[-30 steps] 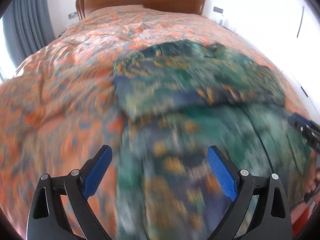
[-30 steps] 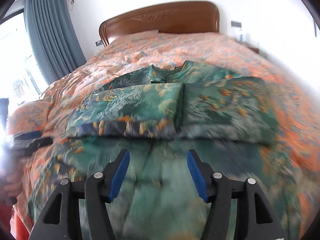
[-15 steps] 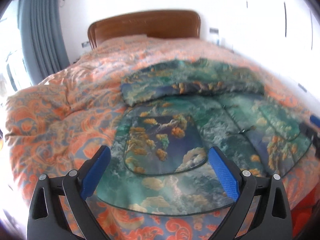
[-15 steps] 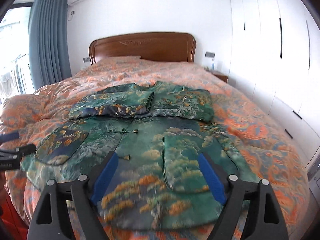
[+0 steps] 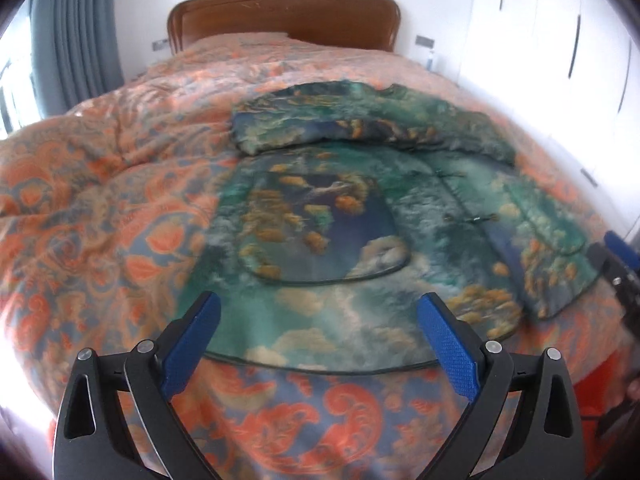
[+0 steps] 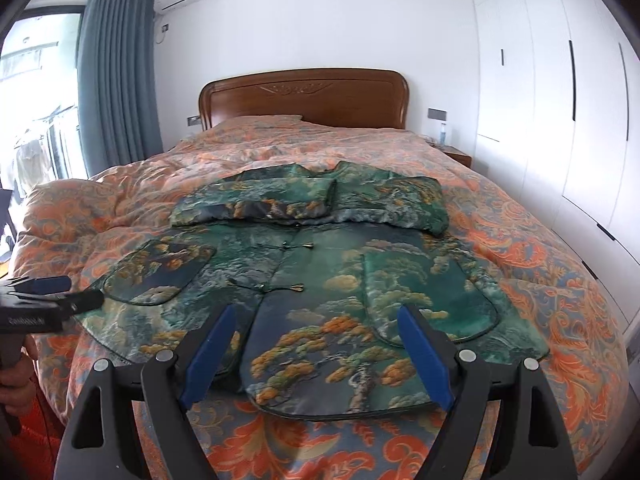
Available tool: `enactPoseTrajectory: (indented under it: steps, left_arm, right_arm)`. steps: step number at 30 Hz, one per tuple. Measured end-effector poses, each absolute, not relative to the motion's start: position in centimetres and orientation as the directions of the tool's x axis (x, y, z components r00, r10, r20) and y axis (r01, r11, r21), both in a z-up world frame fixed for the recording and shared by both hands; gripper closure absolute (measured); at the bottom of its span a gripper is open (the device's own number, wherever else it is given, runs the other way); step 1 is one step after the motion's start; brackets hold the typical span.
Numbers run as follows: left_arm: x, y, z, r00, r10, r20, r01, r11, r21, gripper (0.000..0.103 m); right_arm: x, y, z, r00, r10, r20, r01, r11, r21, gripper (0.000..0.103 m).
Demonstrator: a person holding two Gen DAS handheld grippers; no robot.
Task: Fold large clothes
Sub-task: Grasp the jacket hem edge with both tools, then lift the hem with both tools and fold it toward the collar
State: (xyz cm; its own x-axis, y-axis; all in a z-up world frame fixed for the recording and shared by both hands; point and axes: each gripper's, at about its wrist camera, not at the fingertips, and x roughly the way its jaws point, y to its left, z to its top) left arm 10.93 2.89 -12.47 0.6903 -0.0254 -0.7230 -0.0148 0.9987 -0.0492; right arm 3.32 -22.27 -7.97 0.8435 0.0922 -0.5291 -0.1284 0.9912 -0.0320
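Note:
A large green jacket [image 6: 320, 280] with a pine-and-cloud print lies flat on the bed, front up, hem toward me. Both sleeves are folded across its chest [image 6: 304, 200]. It also shows in the left wrist view [image 5: 360, 240]. My left gripper [image 5: 318, 320] is open and empty, hovering above the jacket's left hem corner. My right gripper [image 6: 316, 332] is open and empty above the right hem. The left gripper also shows at the left edge of the right wrist view [image 6: 48, 296].
The bed has an orange paisley duvet [image 6: 520, 248] and a wooden headboard [image 6: 304, 96]. White wardrobes [image 6: 560, 100] line the right wall. A blue curtain [image 6: 116, 80] and a window are at the left. A nightstand [image 6: 456, 156] stands beside the headboard.
Both grippers have pulled back from over the jacket's folded sleeves toward the foot of the bed and risen. The whole jacket is now in view. Both stay open.

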Motion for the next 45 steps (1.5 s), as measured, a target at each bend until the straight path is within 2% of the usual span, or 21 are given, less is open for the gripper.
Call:
enactPoseTrajectory:
  steps: [5,8,11,13,16,19,23,28,30,33,34,35,36,37,40,43,45]
  left_arm:
    - [10.9,6.6,-11.9,0.675,-0.059,-0.735,-0.061,0.989,-0.135,0.001]
    - [11.4,9.8,-12.6,0.661,-0.086,-0.745,-0.105,0.973,-0.205,0.001]
    - [12.6,12.1,-13.8,0.627,-0.058,-0.777,-0.134,0.974,-0.181,0.001]
    - [13.6,12.8,-14.9,0.587,-0.068,-0.807,-0.118,0.979,-0.168,0.001]
    - [14.8,13.3,-16.4,0.558,-0.156,-0.815,-0.080,0.968,-0.239,0.001]
    - [16.0,13.5,-18.1,0.520,-0.194,-0.832,-0.098,0.954,-0.284,0.001]
    - [16.7,12.4,-19.0,0.503,-0.225,-0.835,-0.066,0.953,-0.296,0.001]
    - [17.0,10.7,-19.6,0.480,-0.242,-0.843,-0.005,0.960,-0.279,0.001]
    - [17.0,10.7,-19.7,0.467,-0.266,-0.844,-0.002,0.953,-0.302,0.011]
    - [16.7,10.4,-19.5,0.449,-0.268,-0.852,-0.002,0.954,-0.301,0.030]
    - [16.6,10.3,-19.5,0.444,-0.264,-0.856,0.000,0.956,-0.295,0.042]
    - [16.5,10.2,-19.4,0.440,-0.260,-0.859,-0.001,0.957,-0.290,0.056]
    - [16.5,10.1,-19.2,0.439,-0.250,-0.863,-0.006,0.960,-0.281,0.065]
    - [16.4,10.1,-19.0,0.440,-0.239,-0.866,-0.012,0.962,-0.272,0.079]
    - [16.2,10.7,-18.3,0.449,-0.250,-0.858,-0.046,0.953,-0.301,0.086]
    - [16.0,11.2,-17.6,0.464,-0.270,-0.844,-0.067,0.939,-0.338,0.090]
    - [15.5,11.4,-16.8,0.479,-0.278,-0.833,-0.062,0.935,-0.348,0.091]
  right_arm:
    - [3.8,-23.9,-8.2,0.821,0.087,-0.565,-0.101,0.995,0.005,0.018]
    - [4.4,-27.1,-7.9,0.816,0.028,-0.578,-0.023,1.000,0.016,0.018]
    - [5.4,-31.4,-7.9,0.794,-0.038,-0.606,0.052,0.999,0.006,0.018]
    - [6.5,-34.7,-8.3,0.758,-0.082,-0.647,0.096,0.995,-0.013,0.018]
    - [8.7,-40.3,-9.9,0.660,-0.110,-0.743,0.170,0.985,0.005,0.018]
    - [10.2,-44.2,-11.0,0.607,-0.039,-0.794,0.195,0.975,0.101,0.018]
    - [11.9,-46.1,-12.3,0.572,0.104,-0.814,0.147,0.963,0.226,0.018]
    - [13.9,-44.2,-14.1,0.518,0.190,-0.834,0.048,0.967,0.250,0.018]
    - [14.4,-43.4,-15.0,0.481,0.237,-0.844,0.032,0.958,0.286,0.020]
    - [14.7,-42.7,-15.0,0.442,0.257,-0.859,0.025,0.954,0.298,0.031]
    - [14.8,-42.5,-14.8,0.435,0.256,-0.863,0.020,0.956,0.293,0.039]
    - [14.7,-42.4,-14.7,0.429,0.260,-0.865,0.015,0.955,0.295,0.043]
    - [14.8,-42.3,-14.6,0.424,0.266,-0.866,0.011,0.954,0.299,0.052]
    - [14.7,-42.2,-14.5,0.418,0.275,-0.866,0.005,0.952,0.305,0.063]
    - [14.5,-41.7,-13.9,0.415,0.294,-0.861,-0.020,0.949,0.314,0.078]
    - [14.4,-40.7,-13.3,0.418,0.272,-0.867,-0.052,0.960,0.276,0.086]
    - [14.4,-40.1,-12.6,0.430,0.264,-0.863,-0.062,0.963,0.264,0.087]
